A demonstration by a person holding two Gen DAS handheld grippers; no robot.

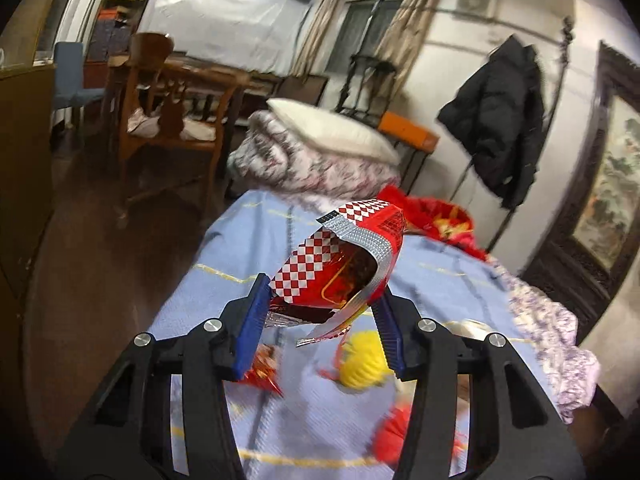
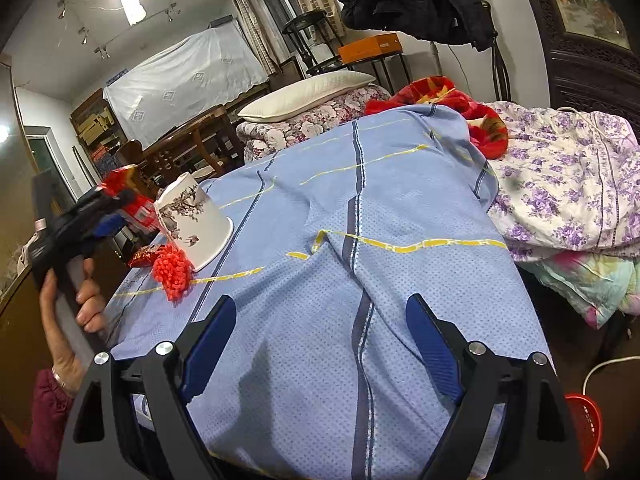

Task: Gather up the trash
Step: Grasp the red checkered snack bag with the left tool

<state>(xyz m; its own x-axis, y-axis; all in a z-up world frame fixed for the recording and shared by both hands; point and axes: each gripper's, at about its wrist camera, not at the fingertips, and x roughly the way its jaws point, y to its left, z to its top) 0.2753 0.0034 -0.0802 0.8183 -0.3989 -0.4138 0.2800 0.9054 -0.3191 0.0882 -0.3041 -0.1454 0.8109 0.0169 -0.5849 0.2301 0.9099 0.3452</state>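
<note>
Low in the left wrist view, the left gripper (image 1: pixel 320 300) has its blue pads (image 1: pixel 252 320) pressed against a torn red snack wrapper (image 1: pixel 344 268) — checkered red-and-white edge, silver seal strip, mouth gaping toward the camera. The wrapper is lifted clear of the blue bedspread (image 1: pixel 448 280) and fills the middle of the frame. Beneath it, blurred, lie a yellow ball-like object (image 1: pixel 362 366) and a red foil scrap (image 1: pixel 264 372) at lower centre; what the red blur (image 1: pixel 394 434) at lower right is cannot be told.

Across the right wrist view, the right gripper (image 2: pixel 316 344) hangs over the bedspread (image 2: pixel 340 220) with its fingers (image 2: pixel 210 344) spread wide and nothing between them. At the left edge of the frame a hand (image 2: pixel 76 292) grips the other tool, the red wrapper (image 2: pixel 134 200) visible at its tip. Just right of that, a white paper cup (image 2: pixel 192 224) with an ink-style print lies tipped on its side on the bedspread, and a bright orange-red clump (image 2: pixel 174 268) sits touching its rim, with a small red foil piece (image 2: pixel 144 258) beside it.

A white pillow (image 2: pixel 308 94) rests on a floral quilt (image 2: pixel 320 120) toward the upper centre — a purple-flowered duvet (image 2: pixel 568 184) fills the right side, and a red basket (image 2: pixel 588 428) shows at lower right.
</note>
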